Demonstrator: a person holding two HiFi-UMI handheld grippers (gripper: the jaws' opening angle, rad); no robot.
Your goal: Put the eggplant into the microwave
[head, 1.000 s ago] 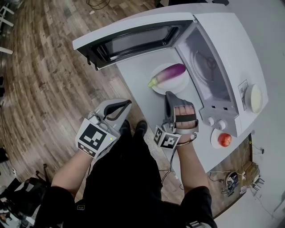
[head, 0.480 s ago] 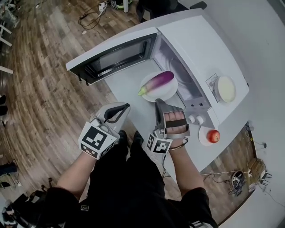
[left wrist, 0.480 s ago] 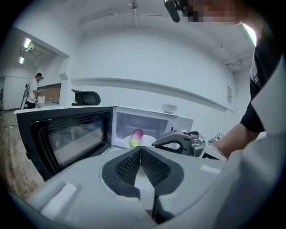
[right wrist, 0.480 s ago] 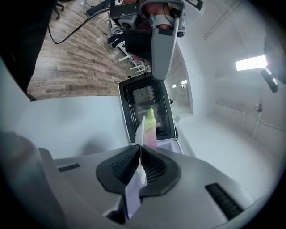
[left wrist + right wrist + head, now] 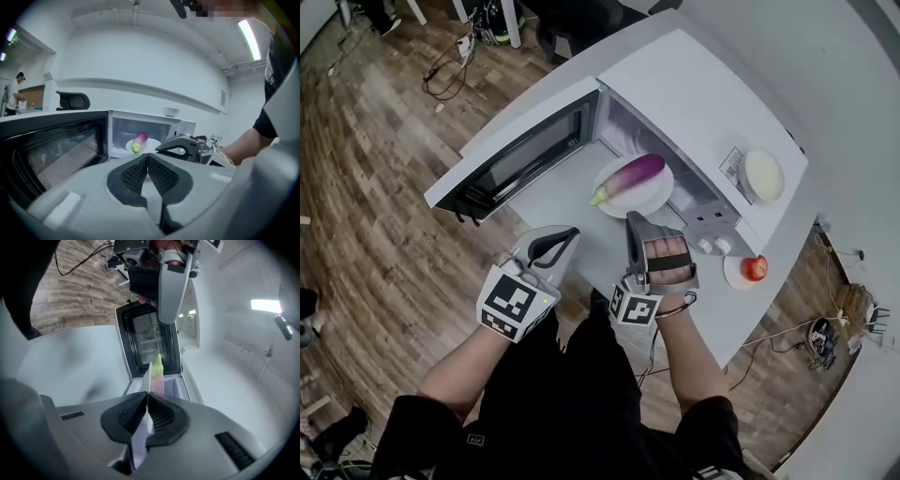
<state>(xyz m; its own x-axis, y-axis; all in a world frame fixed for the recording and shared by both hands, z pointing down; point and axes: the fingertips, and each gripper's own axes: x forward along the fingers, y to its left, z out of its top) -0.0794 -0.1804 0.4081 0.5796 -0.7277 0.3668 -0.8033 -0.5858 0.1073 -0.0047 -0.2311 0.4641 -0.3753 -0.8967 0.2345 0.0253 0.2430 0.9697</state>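
Note:
A purple eggplant (image 5: 633,176) with a green stem lies on a white plate (image 5: 654,195) just in front of the open microwave (image 5: 694,94). My right gripper (image 5: 633,217) is shut on the plate's near rim. In the right gripper view the plate (image 5: 146,380) runs edge-on between the pads, with the eggplant (image 5: 157,371) beyond them. My left gripper (image 5: 567,232) hovers shut and empty to the left, by the microwave door (image 5: 520,159). The left gripper view shows its pads pressed together (image 5: 147,157), and past them the eggplant (image 5: 139,141) at the oven's mouth.
The door hangs open to the left over the white table (image 5: 553,197). A white bowl (image 5: 761,174) sits on top of the microwave. A red apple (image 5: 755,268) on a small dish lies to the right of the right gripper. Wooden floor surrounds the table.
Both grippers have risen a little. The plate with the eggplant has moved with the right gripper, nearer the microwave's opening. The jaws look unchanged.

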